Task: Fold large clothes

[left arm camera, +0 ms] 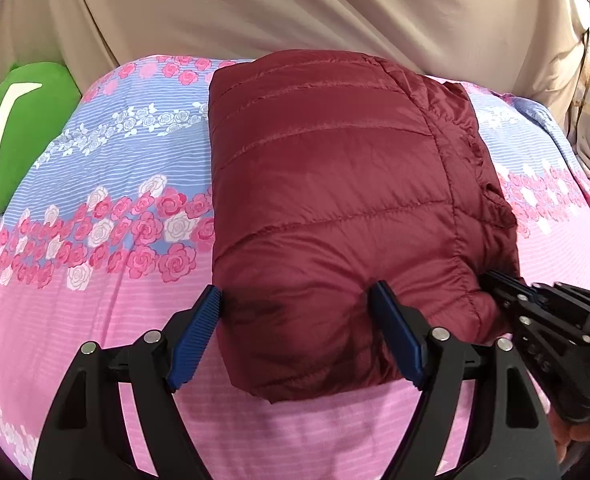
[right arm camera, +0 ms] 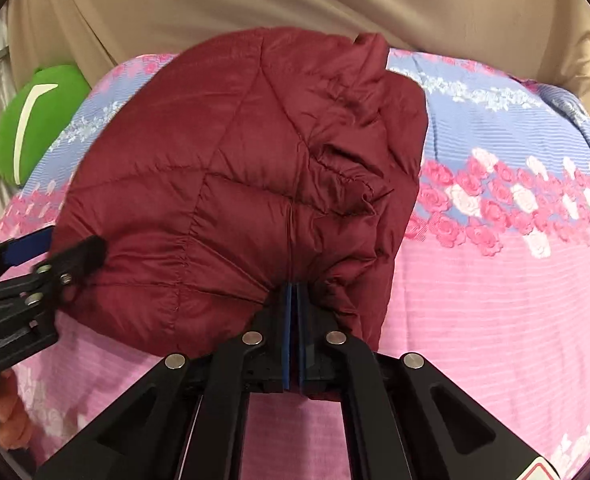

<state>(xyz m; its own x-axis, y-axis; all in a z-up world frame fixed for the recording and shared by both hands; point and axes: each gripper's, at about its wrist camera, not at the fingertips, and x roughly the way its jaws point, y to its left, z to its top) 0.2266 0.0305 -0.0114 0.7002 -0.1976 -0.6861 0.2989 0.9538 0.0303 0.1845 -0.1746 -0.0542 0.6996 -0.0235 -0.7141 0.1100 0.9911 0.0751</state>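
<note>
Both cameras sit just behind their own tongs and look forward and steeply down along them onto the bed (left arm camera: 95,320), very close in.

The left wrist view faces the near left end of the folded maroon jacket (left arm camera: 335,184), with the left tongs (left arm camera: 295,300) filling its lower edge and the right tongs (left arm camera: 495,280) entering from its right side.

The right wrist view looks from a little further right at the jacket's near right corner, the left tongs showing at its left edge.

Both views share the jacket, the floral bedcover, the green cushion (left arm camera: 23,128) at far left and the beige curtain (left arm camera: 295,8) behind.
</note>
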